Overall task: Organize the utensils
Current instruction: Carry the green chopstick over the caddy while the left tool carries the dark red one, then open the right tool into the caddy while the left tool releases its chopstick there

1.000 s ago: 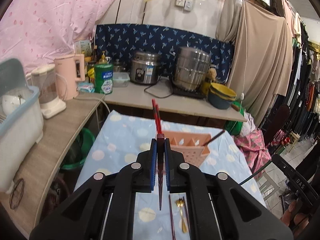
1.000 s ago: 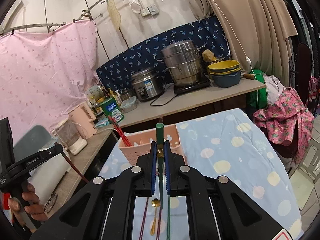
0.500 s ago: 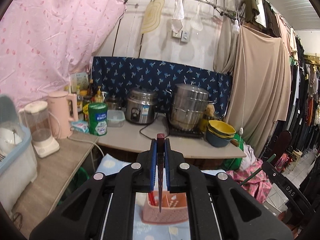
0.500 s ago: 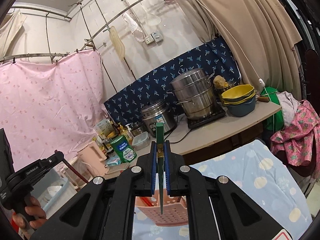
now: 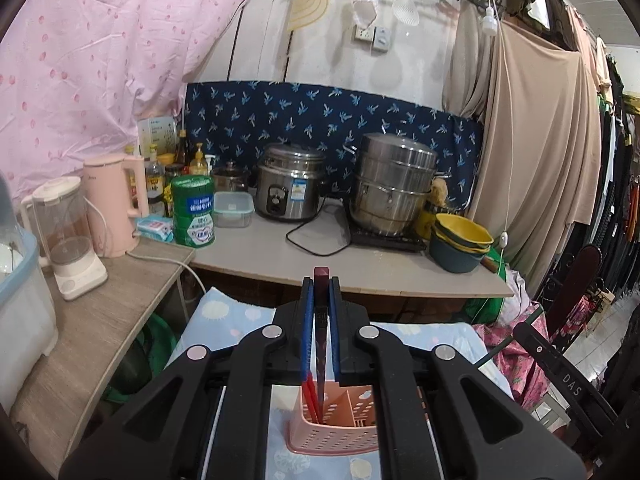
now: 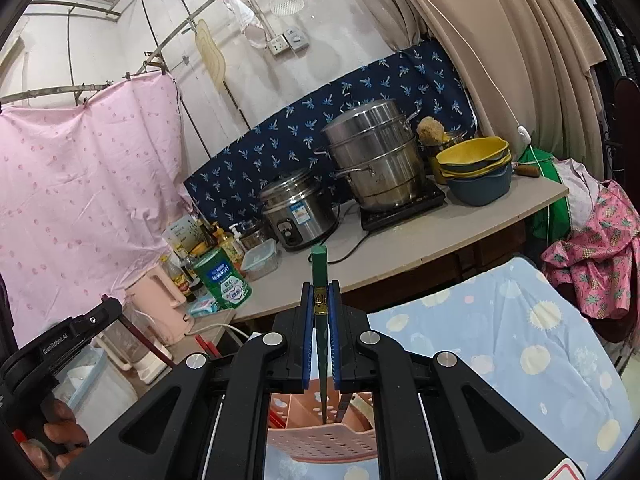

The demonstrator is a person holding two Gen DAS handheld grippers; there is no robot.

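Note:
My left gripper [image 5: 320, 300] is shut on a dark maroon chopstick [image 5: 321, 344] that hangs upright, its tip down inside the pink perforated utensil basket [image 5: 336, 436], beside red chopsticks [image 5: 309, 398] standing in it. My right gripper [image 6: 321, 304] is shut on a green chopstick [image 6: 320, 276], also upright, with its tip over the same pink basket [image 6: 320, 444]. A dark utensil [image 6: 343, 404] leans in the basket in the right wrist view. The left gripper's body [image 6: 60, 344] shows at the left of the right wrist view.
The basket stands on a table with a blue spotted cloth [image 6: 520, 344]. Behind is a counter [image 5: 360, 268] with a rice cooker [image 5: 290, 186], steamer pot [image 5: 394, 184], stacked bowls [image 5: 460, 242], a green tin [image 5: 193, 210]. A kettle and blender [image 5: 68, 236] stand on the left shelf.
Both grippers have tilted from looking down at the table to looking forward, so the chopsticks stand upright. Their tips have come down to the pink basket.

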